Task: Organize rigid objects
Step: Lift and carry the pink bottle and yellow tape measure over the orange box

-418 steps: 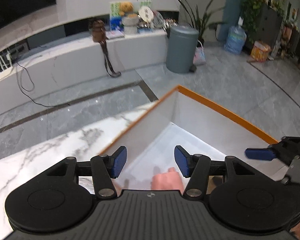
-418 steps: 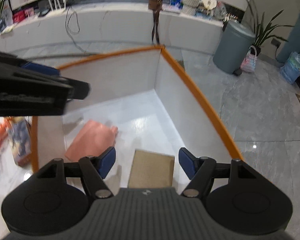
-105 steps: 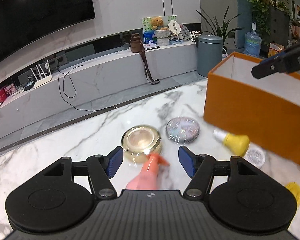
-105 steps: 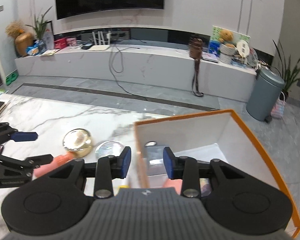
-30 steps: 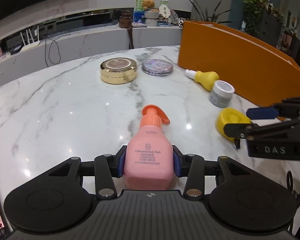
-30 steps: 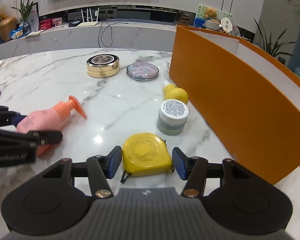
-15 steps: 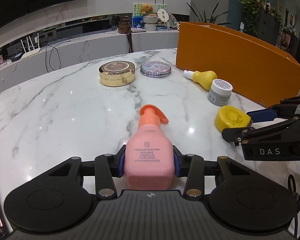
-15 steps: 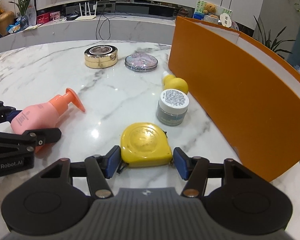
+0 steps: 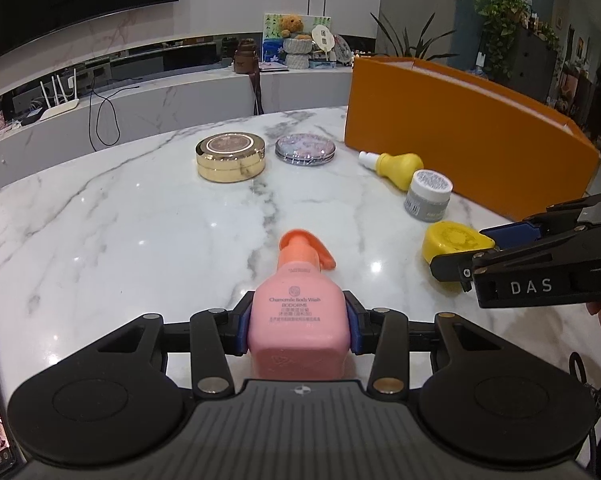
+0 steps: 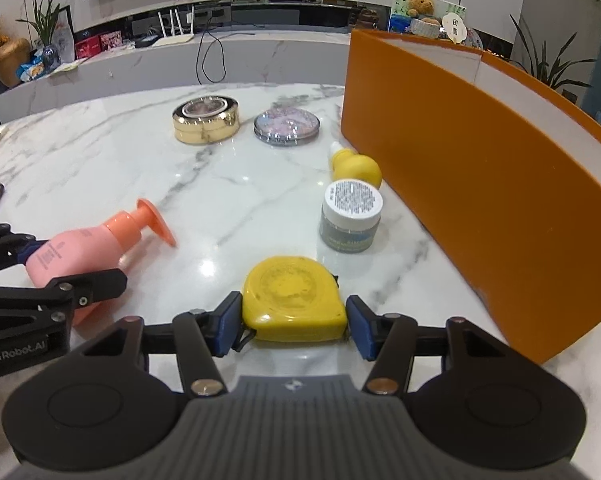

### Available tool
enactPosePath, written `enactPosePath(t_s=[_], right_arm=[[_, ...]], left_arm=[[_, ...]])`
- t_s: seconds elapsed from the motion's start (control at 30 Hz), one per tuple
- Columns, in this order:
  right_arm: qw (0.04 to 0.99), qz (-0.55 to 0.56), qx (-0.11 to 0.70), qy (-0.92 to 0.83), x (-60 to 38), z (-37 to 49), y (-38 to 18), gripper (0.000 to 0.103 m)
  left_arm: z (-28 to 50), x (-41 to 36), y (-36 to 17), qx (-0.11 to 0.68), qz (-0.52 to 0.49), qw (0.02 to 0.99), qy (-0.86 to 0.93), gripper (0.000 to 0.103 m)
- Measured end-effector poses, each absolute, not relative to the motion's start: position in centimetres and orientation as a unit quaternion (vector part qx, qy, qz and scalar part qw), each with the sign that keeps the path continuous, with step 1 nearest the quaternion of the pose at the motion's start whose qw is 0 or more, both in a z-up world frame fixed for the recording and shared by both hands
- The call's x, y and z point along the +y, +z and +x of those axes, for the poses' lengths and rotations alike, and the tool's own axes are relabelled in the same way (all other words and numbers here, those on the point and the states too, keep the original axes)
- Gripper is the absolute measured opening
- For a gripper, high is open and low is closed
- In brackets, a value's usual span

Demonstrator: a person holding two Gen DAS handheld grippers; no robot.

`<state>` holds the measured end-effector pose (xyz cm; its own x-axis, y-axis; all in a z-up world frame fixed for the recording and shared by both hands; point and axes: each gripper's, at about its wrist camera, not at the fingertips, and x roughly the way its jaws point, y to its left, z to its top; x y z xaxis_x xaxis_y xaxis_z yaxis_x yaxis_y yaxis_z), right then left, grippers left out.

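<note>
- The left gripper [image 9: 298,326] has its jaws clenched on the flat sides of the pink bottle [image 9: 298,320], which points pump-first away from the camera, low over the counter [image 9: 120,240]. The body is smooth, rounded plastic, gripped near its base; I judge that the weight of the pump end could tip the bottle downward or let it slide out during a lift.
- The right gripper [image 10: 294,322] has its jaws around the yellow tape measure [image 10: 294,300]. The blue pads sit right at its sides, but I cannot tell if they press firmly. The case is rounded with a short strap at its left edge, so a loose pinch could squirt it forward.
- The two grippers work close together, so they could bump on the way to the box.
- Just beyond the tape measure stands a small grey jar [image 10: 351,216] with a white lid, and behind it lies a yellow dropper bottle [image 10: 354,170]. A careless sweep could knock either one.
- The orange box [image 10: 480,184] stands on the right with tall walls. A low carry could strike its rim.
- Farthest off sit a gold tin [image 10: 206,120] and a glittery compact [image 10: 287,125], side by side.
</note>
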<state>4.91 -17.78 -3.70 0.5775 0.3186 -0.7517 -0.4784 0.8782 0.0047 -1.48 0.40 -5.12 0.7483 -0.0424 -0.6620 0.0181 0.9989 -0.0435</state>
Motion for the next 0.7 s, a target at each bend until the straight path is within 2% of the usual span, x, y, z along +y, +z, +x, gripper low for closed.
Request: enactPosePath(t_s=[0.33,0.7], right_arm=[[0.890,-0.072,0.385,0.232,-18.8,4.6,-1.8,0.056],[0.911,-0.057,0.330,0.240,-20.5,5.0,2.6,0.056]], left_arm=[[-1.7,0.1,-4.0,0.348,-0.019,0.937,-0.016,0.049],[-1.5,-0.3,-2.5,0.339,-0.003,0.941,-0.010,0.049]])
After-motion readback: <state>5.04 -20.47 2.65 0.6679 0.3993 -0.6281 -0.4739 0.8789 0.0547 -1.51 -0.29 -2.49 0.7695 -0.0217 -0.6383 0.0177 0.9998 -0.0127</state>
